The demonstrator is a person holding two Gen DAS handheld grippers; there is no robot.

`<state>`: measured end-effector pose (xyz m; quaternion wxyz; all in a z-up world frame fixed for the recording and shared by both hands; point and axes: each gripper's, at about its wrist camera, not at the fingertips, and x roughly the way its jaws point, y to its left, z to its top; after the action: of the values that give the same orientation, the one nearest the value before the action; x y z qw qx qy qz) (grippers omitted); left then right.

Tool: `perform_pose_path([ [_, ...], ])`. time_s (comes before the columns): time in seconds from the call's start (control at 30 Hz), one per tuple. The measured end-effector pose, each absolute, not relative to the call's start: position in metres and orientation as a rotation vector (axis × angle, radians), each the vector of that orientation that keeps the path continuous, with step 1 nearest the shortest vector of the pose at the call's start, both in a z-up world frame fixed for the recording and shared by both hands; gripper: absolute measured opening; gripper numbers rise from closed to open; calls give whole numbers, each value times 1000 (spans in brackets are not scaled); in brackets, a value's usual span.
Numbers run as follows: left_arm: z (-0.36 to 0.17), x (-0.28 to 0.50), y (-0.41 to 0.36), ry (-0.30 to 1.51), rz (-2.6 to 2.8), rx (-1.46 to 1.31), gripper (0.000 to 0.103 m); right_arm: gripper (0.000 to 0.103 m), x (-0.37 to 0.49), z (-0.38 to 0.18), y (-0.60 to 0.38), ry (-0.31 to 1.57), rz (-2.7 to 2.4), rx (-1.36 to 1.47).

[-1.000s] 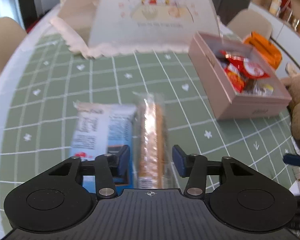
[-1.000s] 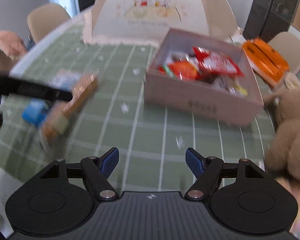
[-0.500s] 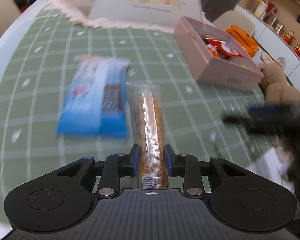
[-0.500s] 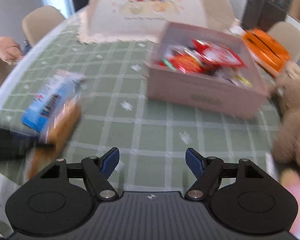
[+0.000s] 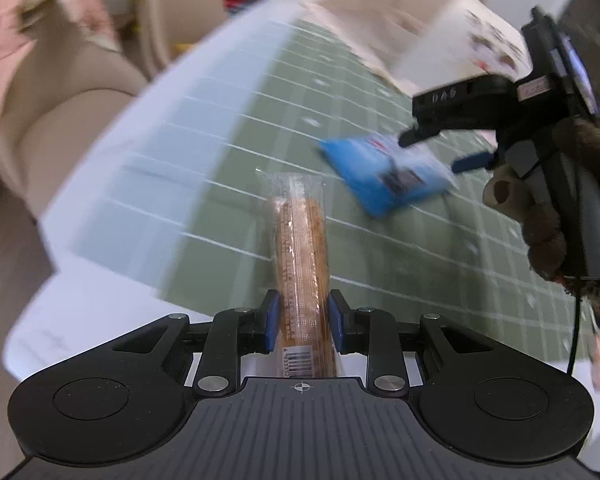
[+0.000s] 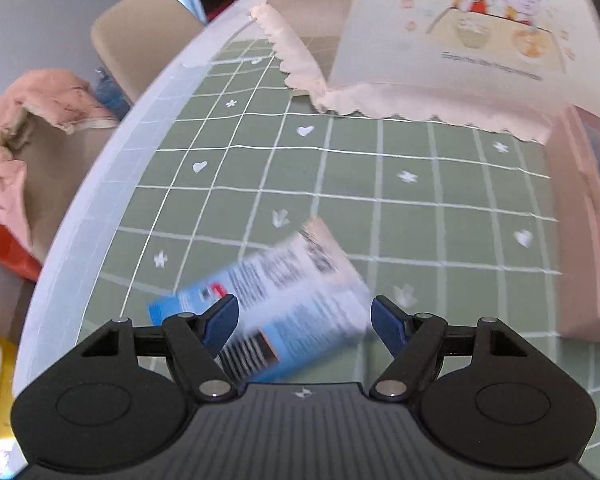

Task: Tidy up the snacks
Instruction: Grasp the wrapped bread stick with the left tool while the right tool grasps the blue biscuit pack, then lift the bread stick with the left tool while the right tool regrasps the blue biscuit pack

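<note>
My left gripper (image 5: 302, 320) is shut on a long clear-wrapped cracker pack (image 5: 302, 248) and holds it above the green checked tablecloth (image 5: 228, 184). A blue and white snack packet (image 5: 384, 172) lies on the cloth beyond it. In the right wrist view the same packet (image 6: 276, 304) lies flat between and under my open right gripper (image 6: 304, 316), whose fingers (image 6: 220, 320) stand on either side of it without touching. The right gripper also shows in the left wrist view (image 5: 460, 136), hovering over the packet. The pink snack box (image 6: 588, 216) is at the right edge.
A cream mesh food cover (image 6: 452, 40) with a cartoon print stands at the back of the table. The white table rim (image 6: 100, 200) curves along the left. Beige chairs (image 6: 140, 36) and a pink cloth (image 6: 40, 112) lie beyond it. A brown plush toy (image 5: 556, 208) sits by the right gripper.
My left gripper closed on the cracker pack, lifted it and swung left. My right gripper swung left from the pink box and came down over the blue packet, still open.
</note>
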<state>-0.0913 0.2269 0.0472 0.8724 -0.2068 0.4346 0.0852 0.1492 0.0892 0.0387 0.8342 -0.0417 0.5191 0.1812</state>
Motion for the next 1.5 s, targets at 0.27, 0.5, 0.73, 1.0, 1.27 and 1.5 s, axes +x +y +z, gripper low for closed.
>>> perform_pose_path([
  [0.27,42,-89,245,879,247,-463,31,76,129,28,146,915,382,-402],
  [0.5,44,-92,230,909,196,-419,31,76,116,31,152,896,570,-509],
  [0.73,42,-80,233,922,176,-449,31,78,106,29,110,903,620,-490],
  [1.0,41,-57,229,960,167,-441,33,85,96,23,51,872,608,-379],
  [1.27,33,-44,239,974,176,-545,36,85,95,20,14,900,552,-233],
  [1.5,33,-29,227,1010,148,-429,35,85,85,23,-34,918,461,-148],
])
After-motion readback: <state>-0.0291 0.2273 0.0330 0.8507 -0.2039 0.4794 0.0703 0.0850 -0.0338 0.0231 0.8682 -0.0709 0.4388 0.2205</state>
